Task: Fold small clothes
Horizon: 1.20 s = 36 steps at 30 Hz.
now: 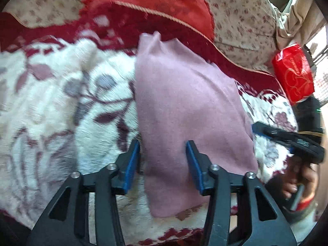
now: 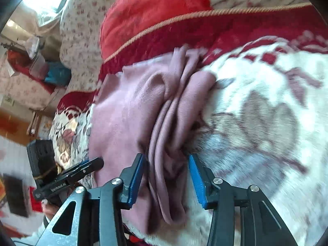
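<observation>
Here, nearest the lens, the left gripper [image 1: 163, 164] stands with its jaws wide apart over the near part of the mauve garment [image 1: 184, 106], gripping nothing. The right gripper [image 2: 167, 176] is likewise spread open, its blue pads straddling the bunched, gathered edge of the garment without pinching it. The garment lies on the cream floral blanket [image 1: 61, 102], flat on one side, rumpled in ridges on the other. Beyond the garment sits a red cushion [image 1: 155, 0]; off to the garment's side, a red packet [image 1: 293, 75]. The risk, I judge: closing on those ridges grabs several layers at once, so the fold comes out lumpy; the plush blanket may also snag in the pads and lift with the cloth.
</observation>
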Motion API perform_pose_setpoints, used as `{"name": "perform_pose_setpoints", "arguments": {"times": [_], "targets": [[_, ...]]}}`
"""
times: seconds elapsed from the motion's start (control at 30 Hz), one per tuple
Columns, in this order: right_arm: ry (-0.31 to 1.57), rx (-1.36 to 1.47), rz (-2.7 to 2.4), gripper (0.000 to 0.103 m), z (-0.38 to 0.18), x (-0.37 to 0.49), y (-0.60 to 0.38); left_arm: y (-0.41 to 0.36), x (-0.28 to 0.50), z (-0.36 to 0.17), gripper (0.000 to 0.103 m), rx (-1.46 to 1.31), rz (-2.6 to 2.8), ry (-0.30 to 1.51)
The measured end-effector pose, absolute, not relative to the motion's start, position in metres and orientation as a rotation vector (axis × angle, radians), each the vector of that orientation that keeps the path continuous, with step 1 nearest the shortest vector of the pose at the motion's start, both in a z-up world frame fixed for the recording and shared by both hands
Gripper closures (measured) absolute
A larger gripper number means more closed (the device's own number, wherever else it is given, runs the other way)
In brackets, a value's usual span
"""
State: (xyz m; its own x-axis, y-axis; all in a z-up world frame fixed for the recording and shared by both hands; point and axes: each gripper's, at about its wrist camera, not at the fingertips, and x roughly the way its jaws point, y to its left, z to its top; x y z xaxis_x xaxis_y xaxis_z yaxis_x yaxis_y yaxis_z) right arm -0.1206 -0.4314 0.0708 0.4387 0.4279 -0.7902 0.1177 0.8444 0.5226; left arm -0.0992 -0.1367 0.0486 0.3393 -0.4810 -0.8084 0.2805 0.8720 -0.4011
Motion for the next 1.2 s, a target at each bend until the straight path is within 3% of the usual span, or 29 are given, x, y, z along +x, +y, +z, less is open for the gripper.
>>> {"name": "perform_pose_setpoints", "arguments": {"times": [0.2,0.53,0.7,0.9,1.2], "targets": [[1.004,0.401,0.226,0.063,0.110,-0.120,-0.397,-0.146,-0.102,0.059,0.053,-0.106,-0.410,1.052],[1.065,0.178,0.123,0.064,0.064,-0.106,-0.357,-0.162,-0.109,0.064,0.053,-0.021,-0.319,1.002],[1.015,0.107,0.089,0.064,0.092,-0.122,-0.350,-0.165,-0.113,0.075,0.053,0.007,-0.276,0.945],[0.925,0.091,-0.001,0.064,0.121,-0.140,-0.350,-0.169,-0.117,0.089,0.053,0.009,-0.262,0.903],[0.918,0.143,-0.039,0.063,0.122,-0.146,-0.356,-0.171,-0.128,0.101,0.051,0.045,-0.214,0.852]]}}
